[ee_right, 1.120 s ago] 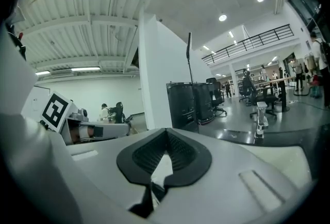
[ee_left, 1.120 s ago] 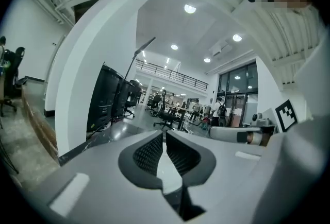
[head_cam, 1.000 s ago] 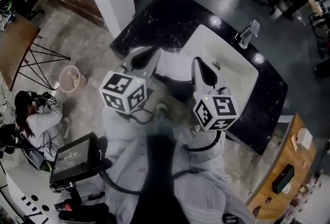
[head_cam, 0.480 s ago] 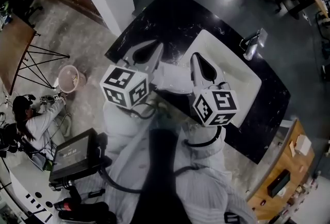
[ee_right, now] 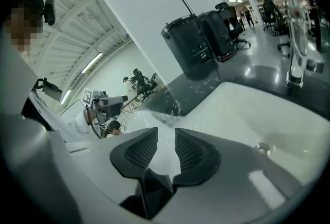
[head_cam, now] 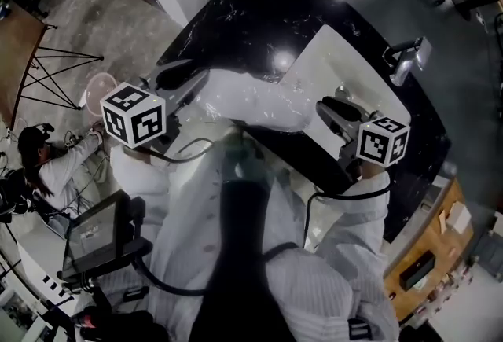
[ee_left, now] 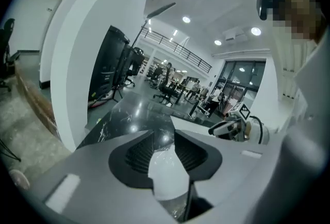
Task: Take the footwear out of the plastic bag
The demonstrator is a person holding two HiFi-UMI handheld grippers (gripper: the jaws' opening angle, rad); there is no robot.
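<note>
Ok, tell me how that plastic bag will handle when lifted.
The plastic bag is probably floppy: it hangs wrinkled between left gripper and right gripper. Its glossy film looks slippery. Both grippers' jaws are opening with film between them, so it may slide out.

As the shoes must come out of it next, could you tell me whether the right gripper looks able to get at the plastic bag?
Very likely yes: the plastic bag sits between the jaws of the right gripper, which are opening, and nothing stands in the way.

Tools (head_cam: pixel 179 75) (head_cam: pixel 328 106) farther apart, jaws opening round bag (head_cam: pixel 251 101)
</note>
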